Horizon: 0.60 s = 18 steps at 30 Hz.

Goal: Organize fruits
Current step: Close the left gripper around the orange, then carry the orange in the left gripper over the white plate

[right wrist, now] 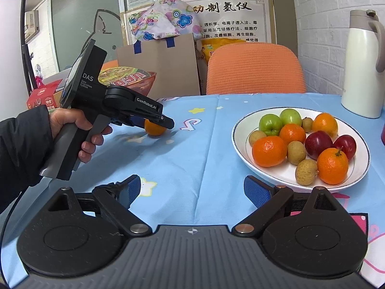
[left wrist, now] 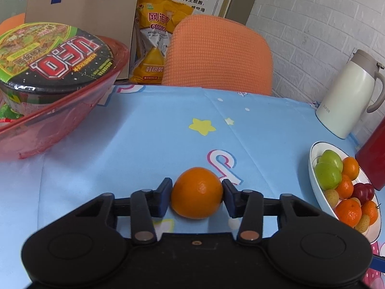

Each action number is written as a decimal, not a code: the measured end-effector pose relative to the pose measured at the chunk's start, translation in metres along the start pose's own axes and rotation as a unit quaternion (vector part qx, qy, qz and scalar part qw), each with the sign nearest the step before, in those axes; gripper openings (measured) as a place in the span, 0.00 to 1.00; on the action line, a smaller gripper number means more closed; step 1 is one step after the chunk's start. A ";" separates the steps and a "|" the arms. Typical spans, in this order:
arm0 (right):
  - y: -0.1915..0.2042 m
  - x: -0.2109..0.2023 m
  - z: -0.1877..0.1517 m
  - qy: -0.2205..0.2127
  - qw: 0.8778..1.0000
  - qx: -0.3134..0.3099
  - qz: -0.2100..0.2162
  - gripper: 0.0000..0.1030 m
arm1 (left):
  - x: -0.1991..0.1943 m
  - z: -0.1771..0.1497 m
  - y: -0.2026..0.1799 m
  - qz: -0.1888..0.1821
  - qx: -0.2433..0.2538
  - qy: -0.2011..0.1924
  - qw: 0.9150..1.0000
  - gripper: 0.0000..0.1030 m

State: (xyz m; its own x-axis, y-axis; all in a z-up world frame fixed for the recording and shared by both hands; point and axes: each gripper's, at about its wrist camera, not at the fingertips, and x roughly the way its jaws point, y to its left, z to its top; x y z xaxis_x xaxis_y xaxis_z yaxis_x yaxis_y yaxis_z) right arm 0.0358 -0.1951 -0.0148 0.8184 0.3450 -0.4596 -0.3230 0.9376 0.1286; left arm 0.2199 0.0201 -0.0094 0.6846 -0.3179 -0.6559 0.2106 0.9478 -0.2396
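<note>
While the orange (left wrist: 196,192) sits on the blue star-print cloth of the desk (left wrist: 144,149), the left tongs (left wrist: 196,196) pinch it from both sides, their blue pads touching its skin. In the right wrist view a hand (right wrist: 72,125) in a dark sleeve grips the handle of that tool, tilted down toward the fruit. The right tongs (right wrist: 192,192) hang spread wide over bare cloth, with nothing between them. Just beyond them stands a white plate (right wrist: 240,130) heaped with oranges, green apples, red plums and small brown fruits. A cream jug (right wrist: 361,72) stands near the plate, and a red bowl (left wrist: 55,125) holding a noodle tub sits well apart on the far side.
</note>
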 end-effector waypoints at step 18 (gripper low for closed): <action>0.011 -0.020 -0.018 0.020 1.000 0.009 0.009 1.00 | -0.068 -0.077 -0.087 -0.142 0.071 0.066 0.985 0.64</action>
State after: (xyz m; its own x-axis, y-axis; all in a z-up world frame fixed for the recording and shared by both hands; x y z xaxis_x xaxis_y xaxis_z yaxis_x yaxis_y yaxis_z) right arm 0.0078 -0.1927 -0.0202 0.7925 0.3599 -0.4923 -0.3281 0.9321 0.1532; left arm 0.1010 -0.0426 0.0008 0.4886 -0.5628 -0.6668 0.4827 0.8109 -0.3308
